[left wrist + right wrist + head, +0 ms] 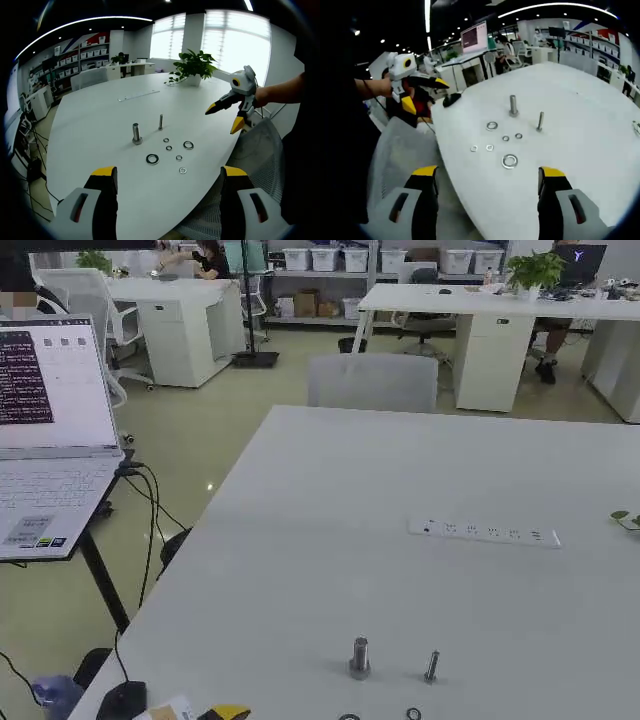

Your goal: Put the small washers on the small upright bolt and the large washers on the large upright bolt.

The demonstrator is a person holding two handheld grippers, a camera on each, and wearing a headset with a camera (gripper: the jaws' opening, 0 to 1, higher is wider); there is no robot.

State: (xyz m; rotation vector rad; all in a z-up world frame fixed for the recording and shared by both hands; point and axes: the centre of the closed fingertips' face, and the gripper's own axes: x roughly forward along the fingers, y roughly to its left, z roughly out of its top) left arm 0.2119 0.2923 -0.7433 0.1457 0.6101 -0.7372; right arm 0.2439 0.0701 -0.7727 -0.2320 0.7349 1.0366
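We see soft, even light across the head view; the large upright bolt (359, 657) casts only a faint shadow on the white table (400, 490). In the left gripper view the windows (235, 45) blow out white. Both gripper views bend strongly towards their edges, where things blur

large bolt (359, 657) left of small bolt (431, 667) | washers (152, 159) before both | power strip (484, 532) behind | all on table (400, 470)
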